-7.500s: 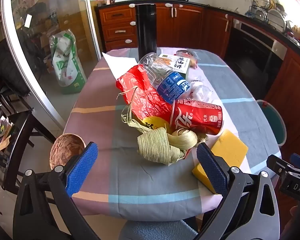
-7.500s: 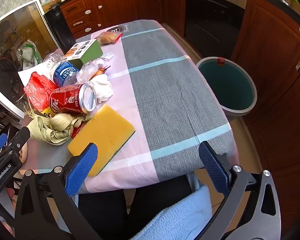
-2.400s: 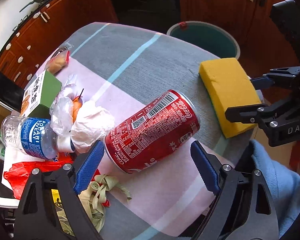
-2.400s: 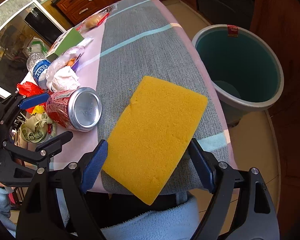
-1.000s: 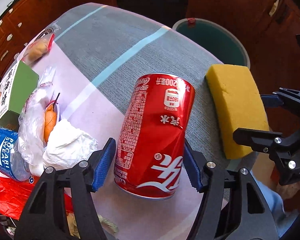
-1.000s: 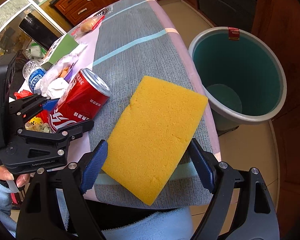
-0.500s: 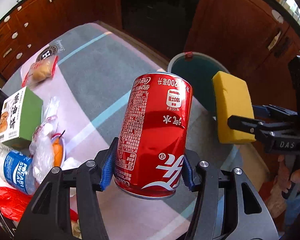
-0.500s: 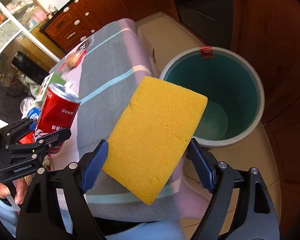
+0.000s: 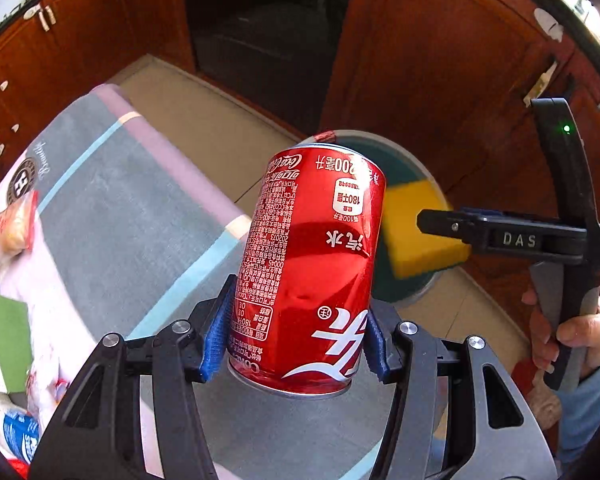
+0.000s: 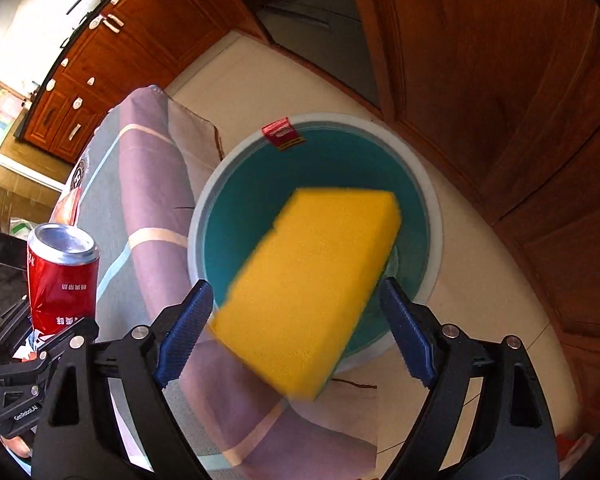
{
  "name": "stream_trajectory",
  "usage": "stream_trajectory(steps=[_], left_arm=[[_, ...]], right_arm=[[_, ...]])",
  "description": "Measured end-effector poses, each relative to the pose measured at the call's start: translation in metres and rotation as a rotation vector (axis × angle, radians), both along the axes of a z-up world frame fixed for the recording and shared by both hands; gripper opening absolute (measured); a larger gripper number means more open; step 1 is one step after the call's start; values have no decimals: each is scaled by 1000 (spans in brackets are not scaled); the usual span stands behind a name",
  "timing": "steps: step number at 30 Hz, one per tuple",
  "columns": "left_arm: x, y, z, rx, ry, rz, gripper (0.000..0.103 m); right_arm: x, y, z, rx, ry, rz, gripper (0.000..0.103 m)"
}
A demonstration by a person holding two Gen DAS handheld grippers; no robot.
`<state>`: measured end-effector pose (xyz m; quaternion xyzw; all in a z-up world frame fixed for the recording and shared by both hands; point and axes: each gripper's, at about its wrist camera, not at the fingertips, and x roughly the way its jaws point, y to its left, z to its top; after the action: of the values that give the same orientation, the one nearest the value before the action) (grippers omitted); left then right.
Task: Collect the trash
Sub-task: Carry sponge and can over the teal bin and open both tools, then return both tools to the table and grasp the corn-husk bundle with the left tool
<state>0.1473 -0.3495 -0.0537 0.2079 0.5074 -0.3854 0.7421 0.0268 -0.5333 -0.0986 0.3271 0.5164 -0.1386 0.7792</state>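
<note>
My left gripper is shut on a red cola can and holds it upright in the air past the table's edge; the can also shows in the right wrist view. My right gripper is open. The yellow sponge is blurred and clear of both pads, falling over the teal trash bin. In the left wrist view the sponge is over the bin, in front of the right gripper.
The table with a striped cloth lies to the left, bearing a snack packet, a green box and a water bottle. Wooden cabinets stand behind the bin. The bin stands on a beige floor.
My right gripper has opened and let the sponge go; it drops toward the bin. Both grippers have moved off the table toward the bin, and the left still holds the can.
</note>
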Motion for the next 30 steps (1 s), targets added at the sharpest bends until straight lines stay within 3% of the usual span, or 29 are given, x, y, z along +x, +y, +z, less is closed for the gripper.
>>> stream_trajectory(steps=[7,13,16,24,30], left_arm=[[1,-33,-19,19,29,-64,56],[12,-48,-42,57,48,-93,57],[11,-52,-43,74,27,-79,68],[7,-37,-35,67,0,-42,78],[-1,-18,-22,37,-10,-11,91]], right_arm=[[-13,-12,-1,-14,25,-35,84],[-22,-22,2,-26,27,-94,90],[-23,-23,2,-27,33,-100,90],[-17,-16,1,-17,43,-88,90],[-16,-5,10,-33,50,-90,90]])
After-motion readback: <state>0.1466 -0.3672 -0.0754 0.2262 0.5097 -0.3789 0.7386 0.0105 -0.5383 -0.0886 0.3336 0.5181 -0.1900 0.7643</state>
